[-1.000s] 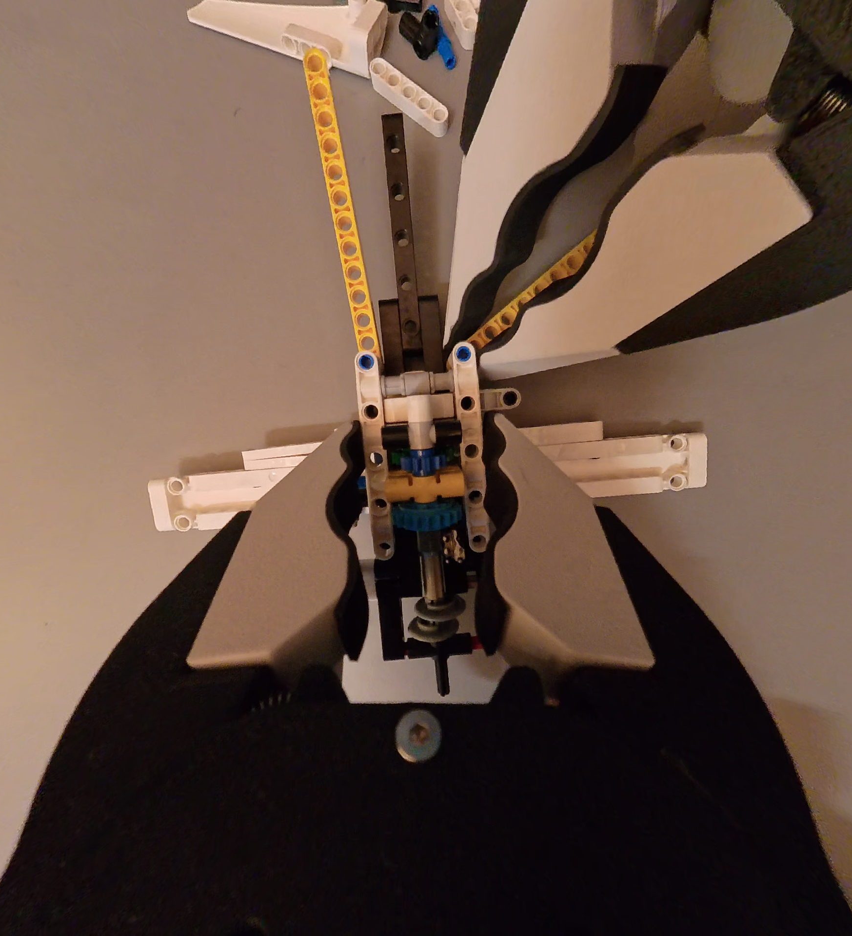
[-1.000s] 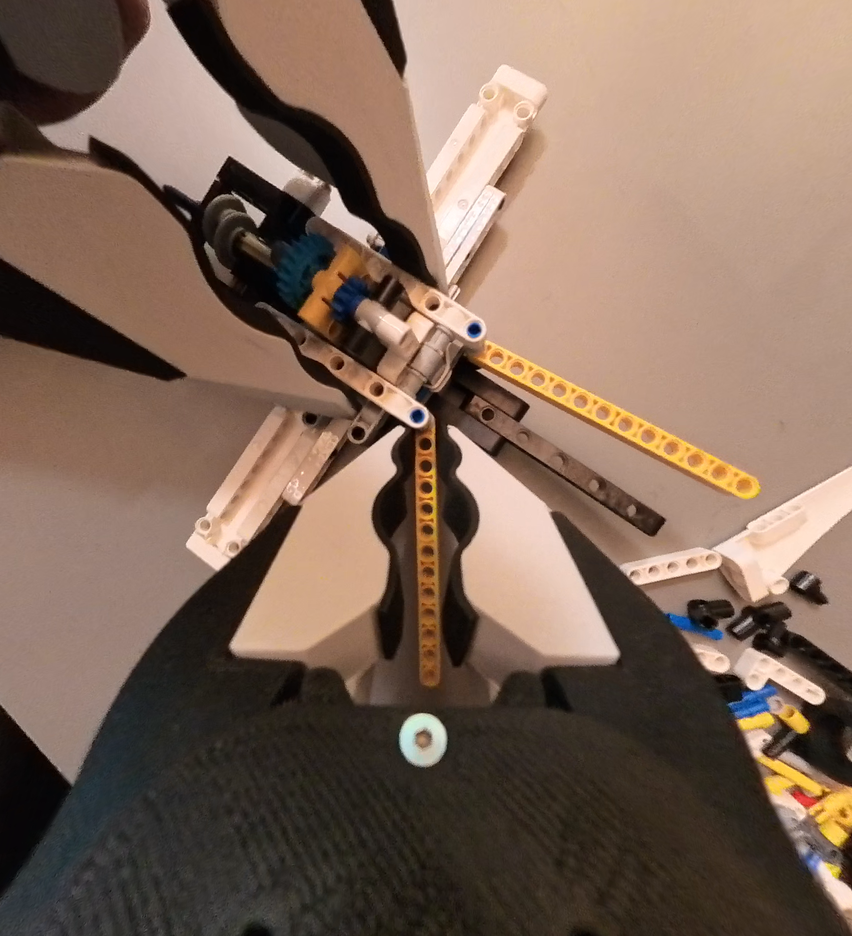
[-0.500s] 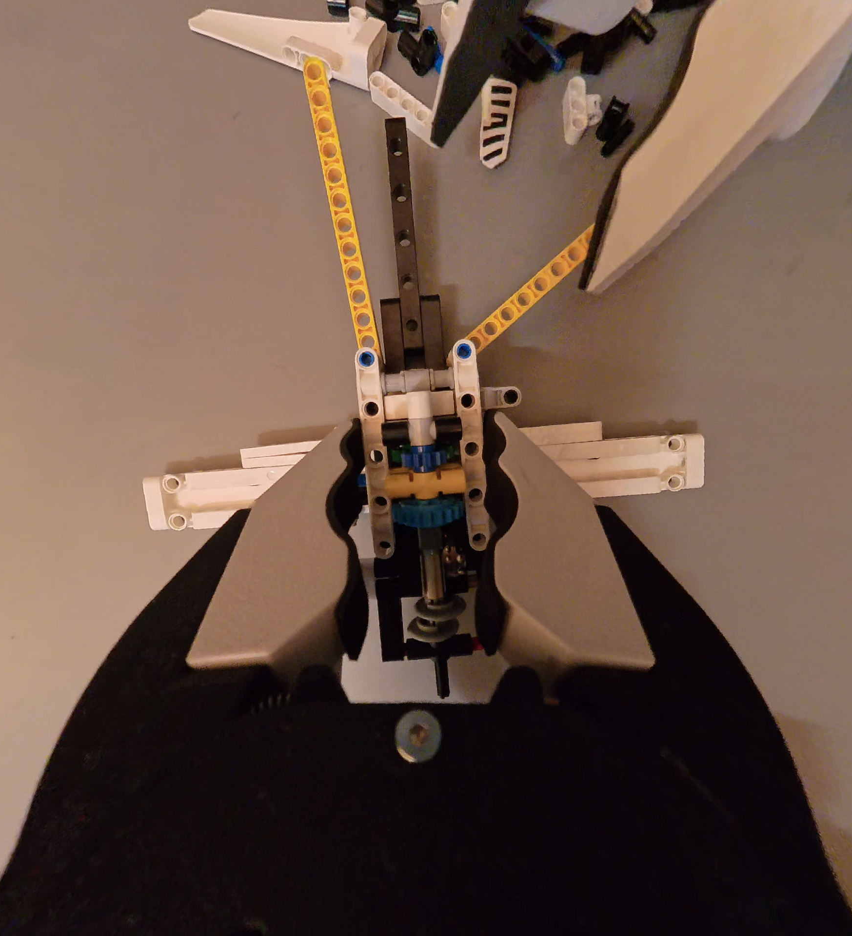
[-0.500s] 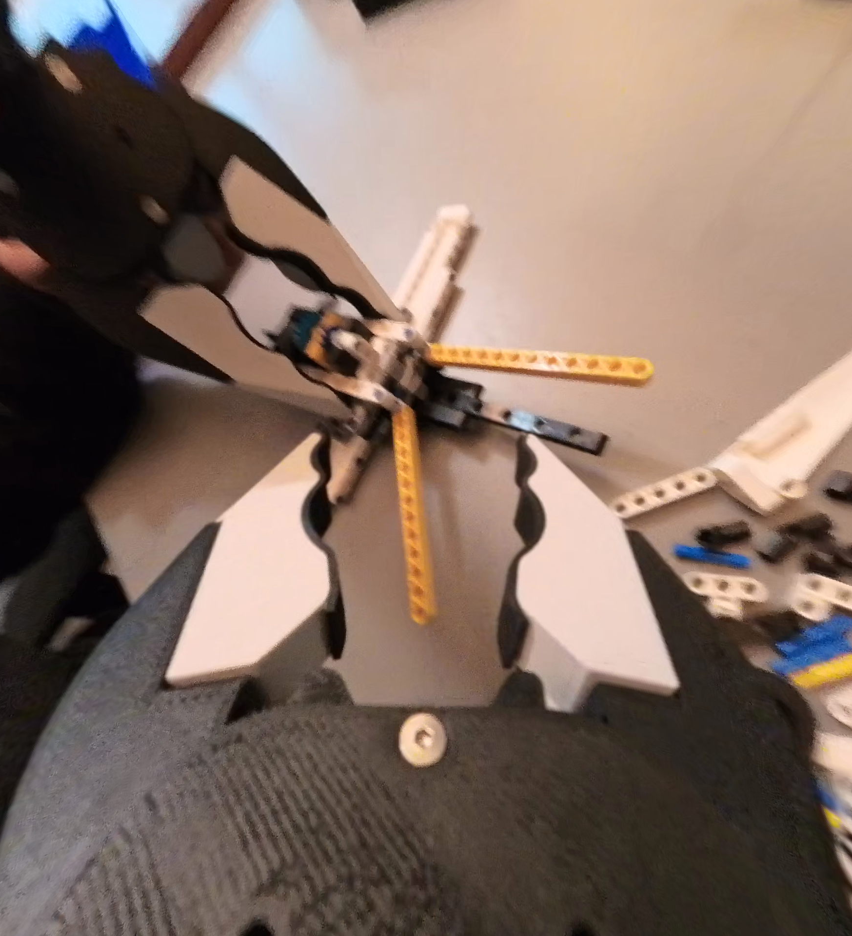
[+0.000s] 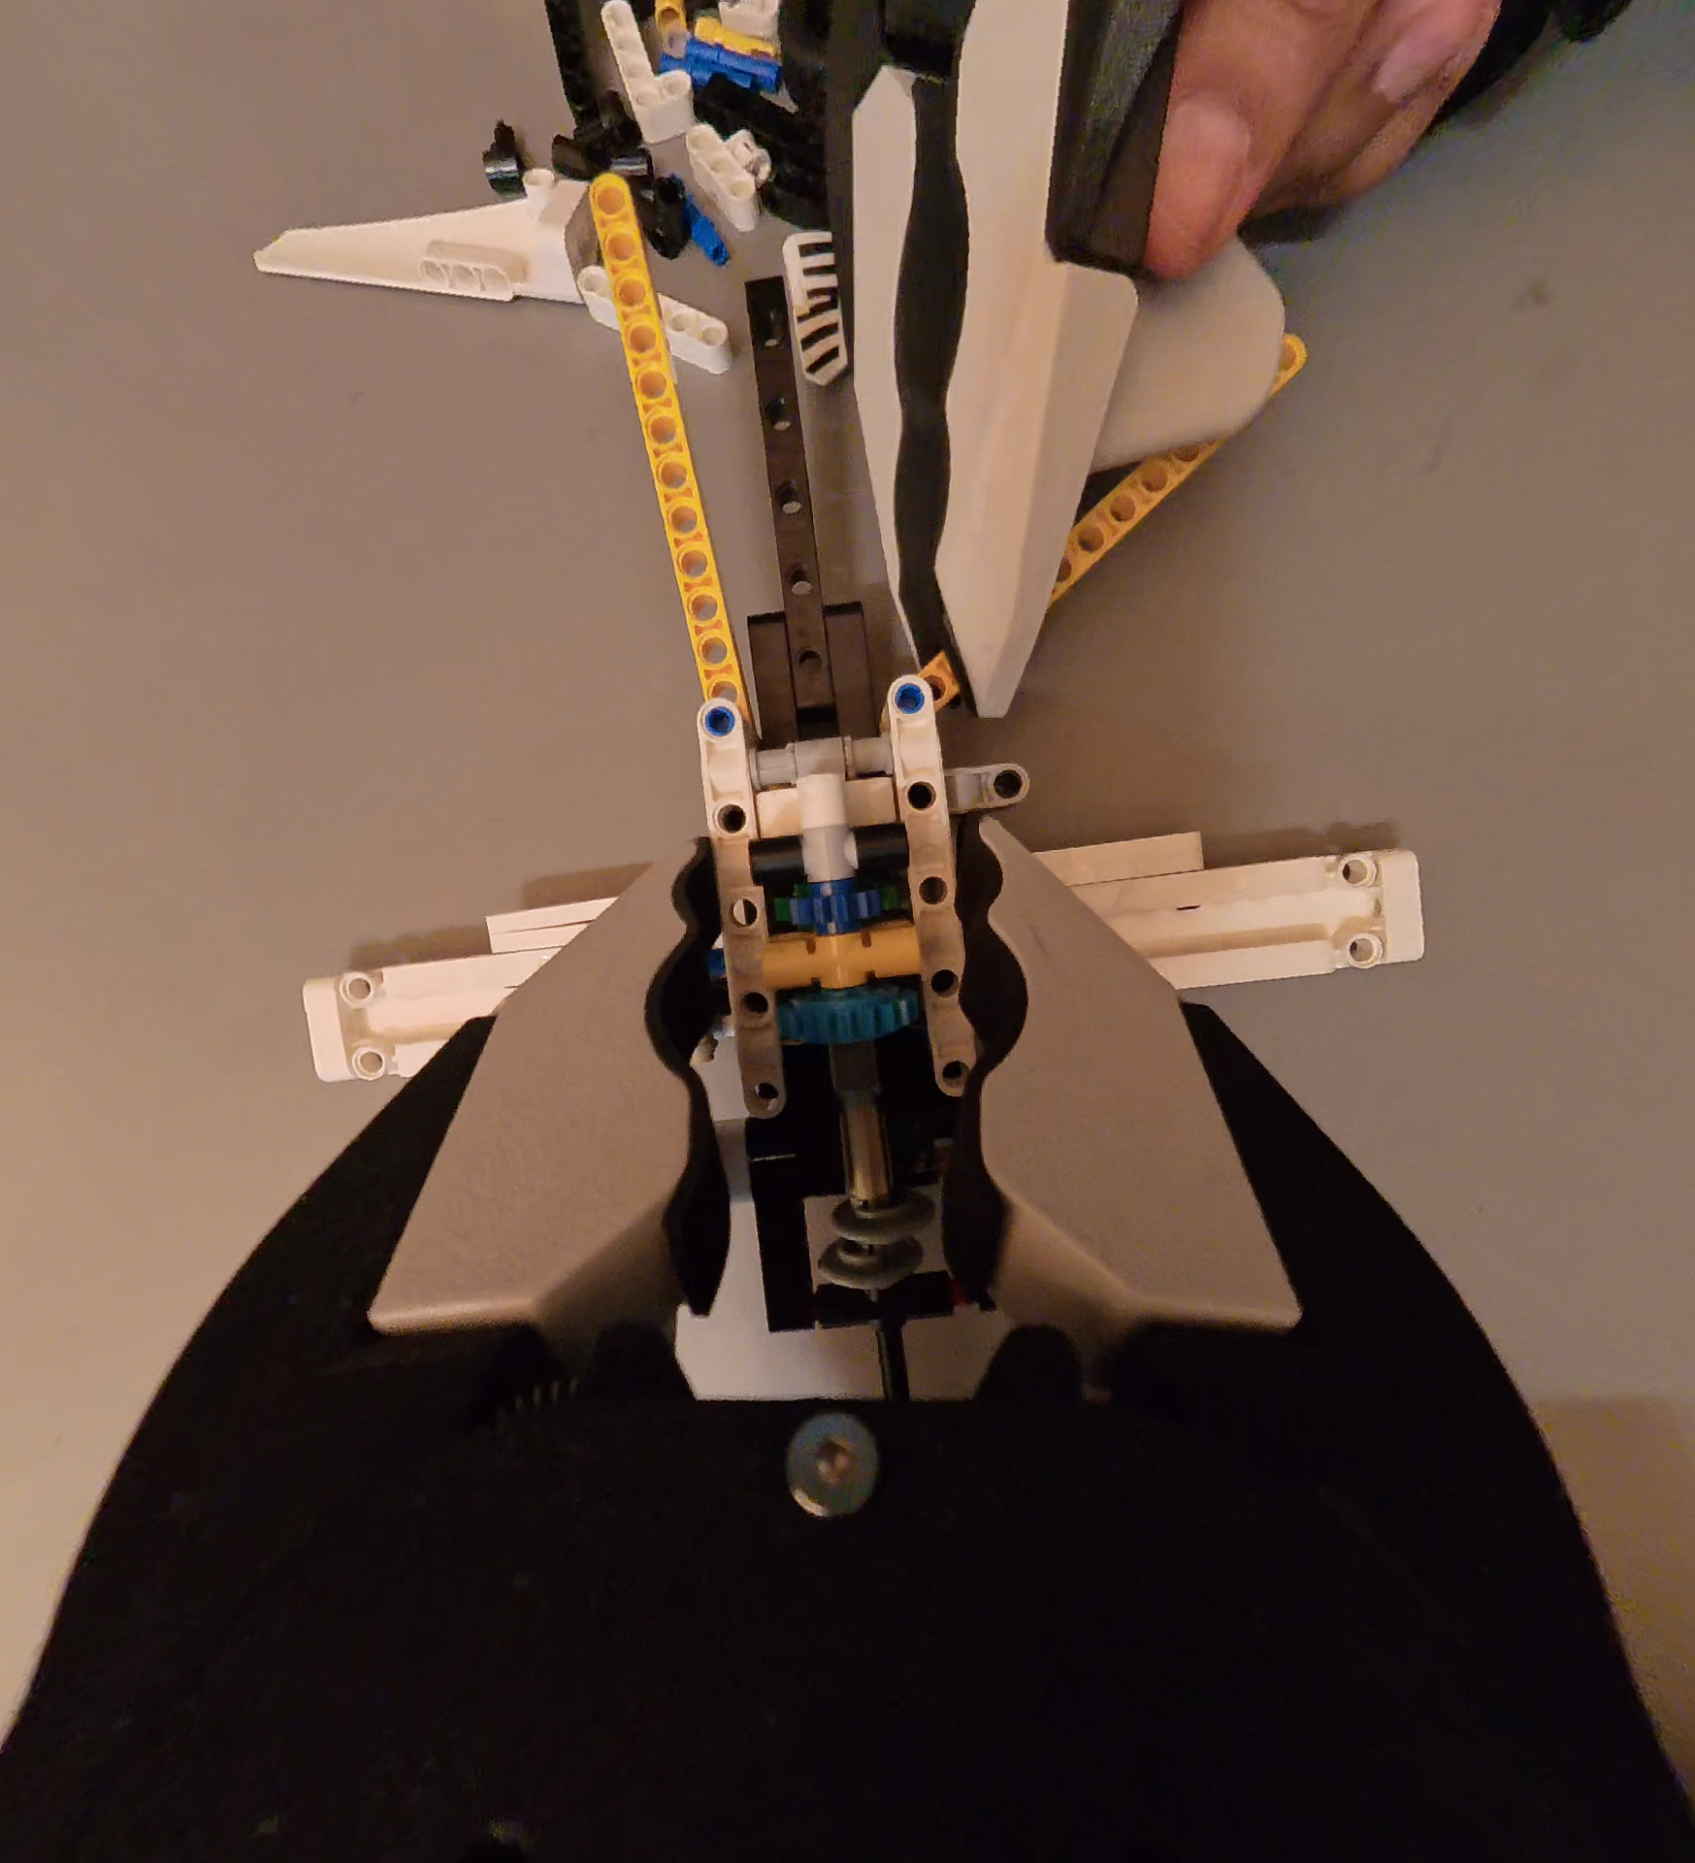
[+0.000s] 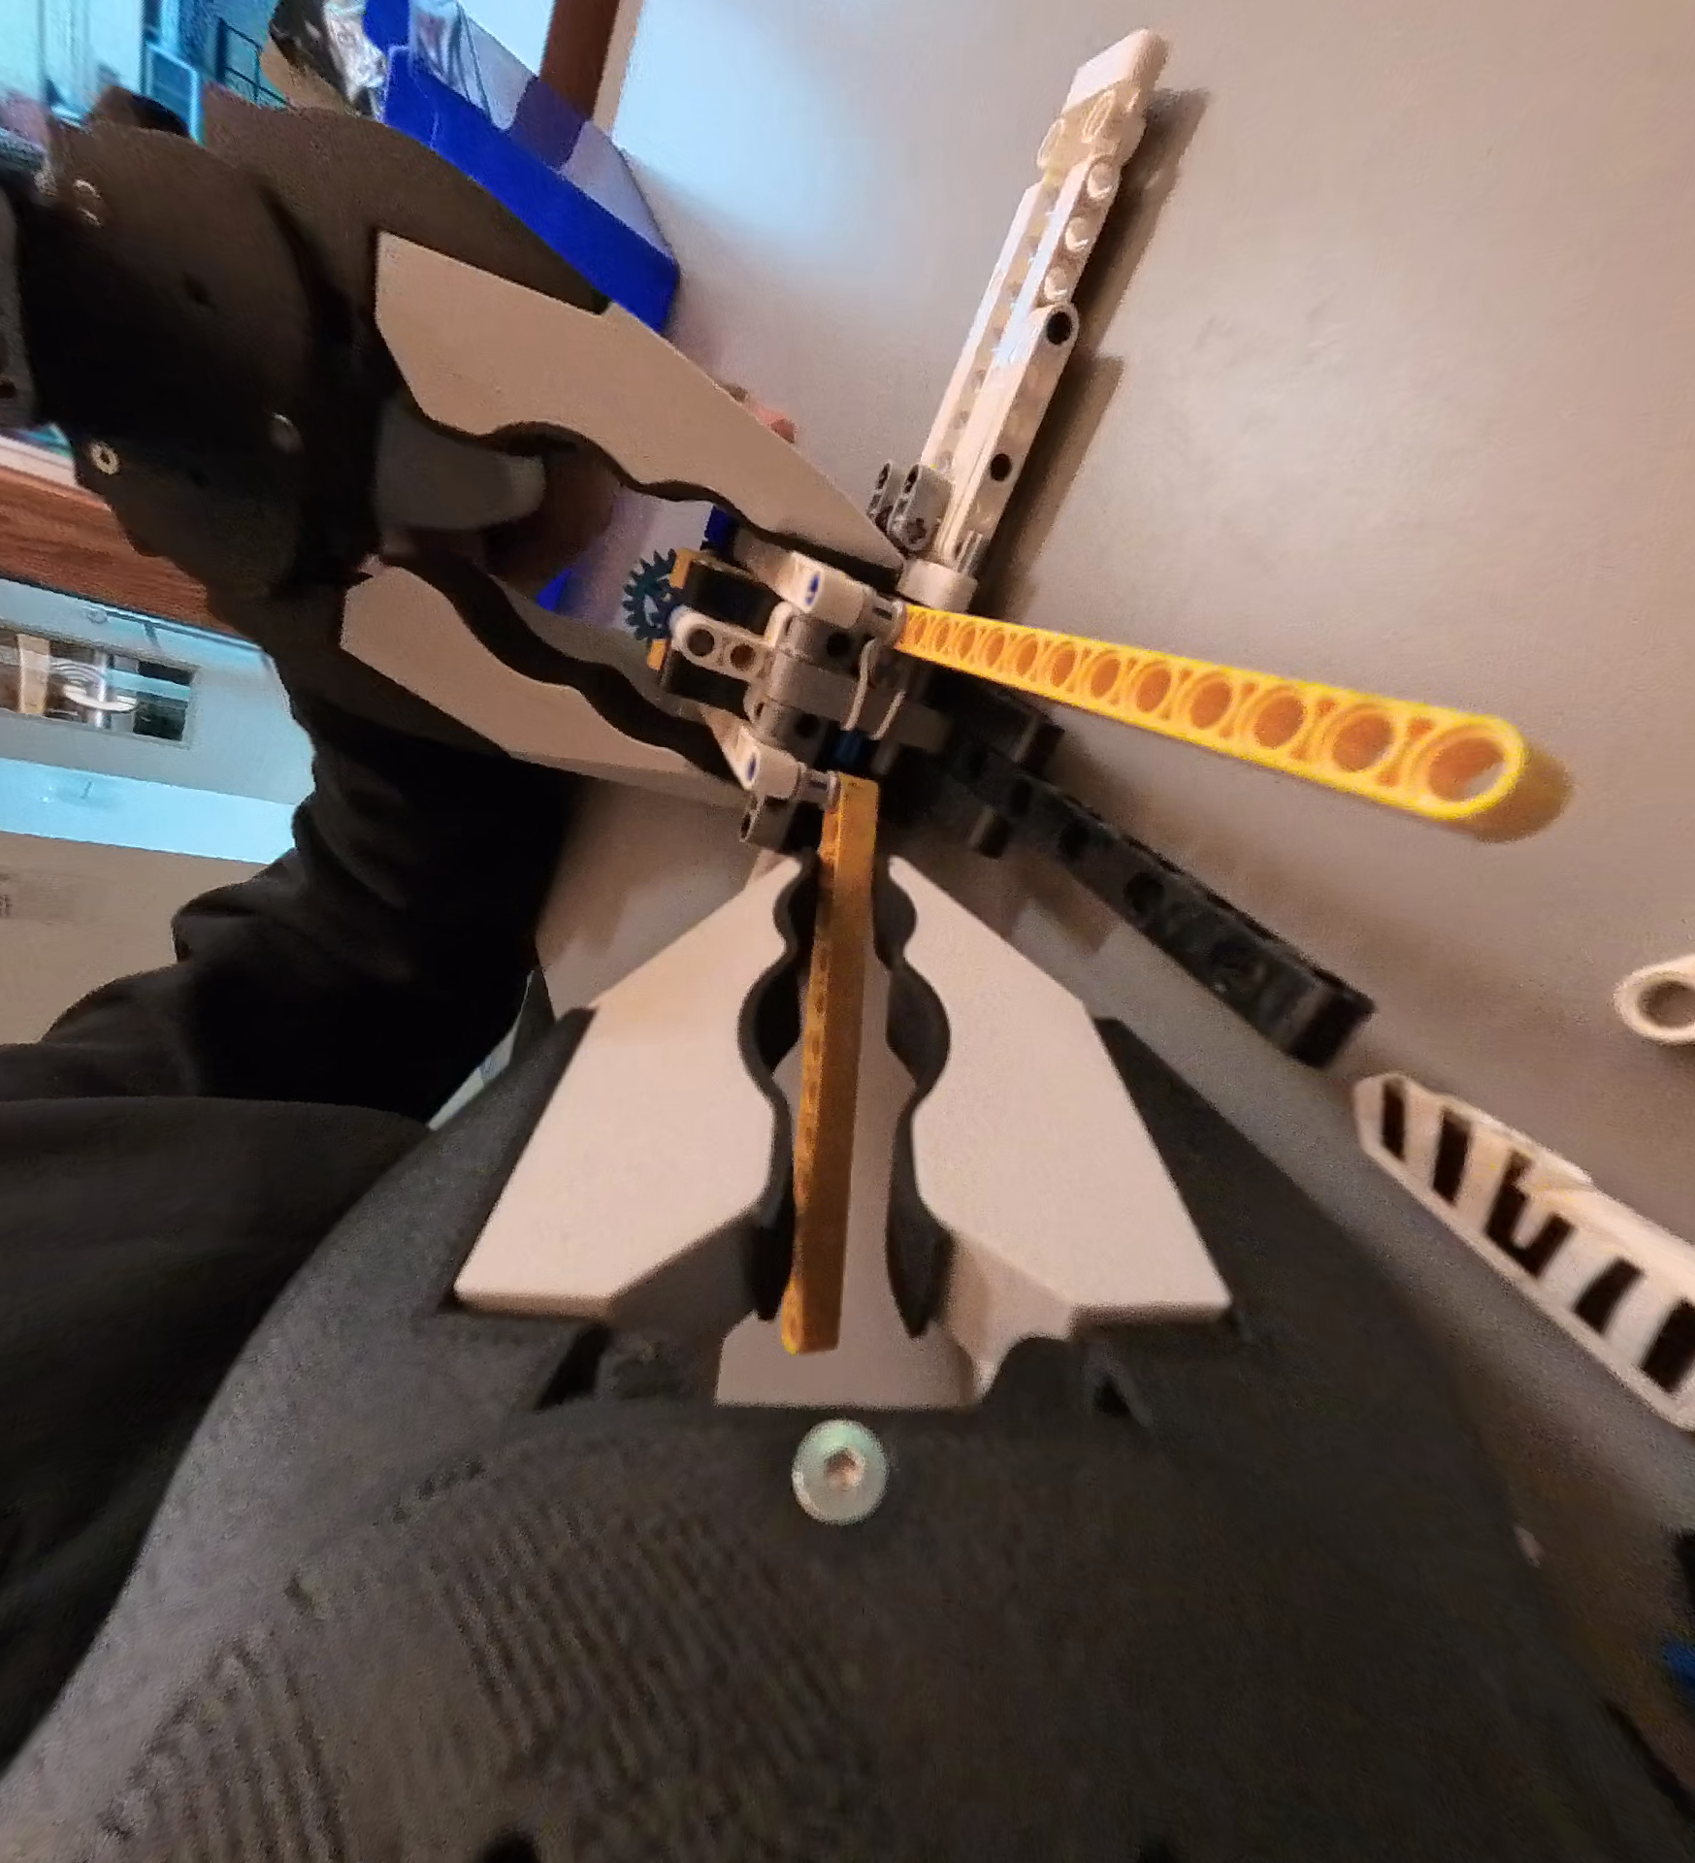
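On the grey desk (image 5: 168,605), well in from its edges, my left gripper (image 5: 838,907) clamps the gear model (image 5: 838,968) by its grey side frames. My right gripper (image 6: 838,907) pinches a yellow beam (image 6: 828,1089) joined to it. The model looks light and rigid, but its pinned joints could pop; hold the frame.
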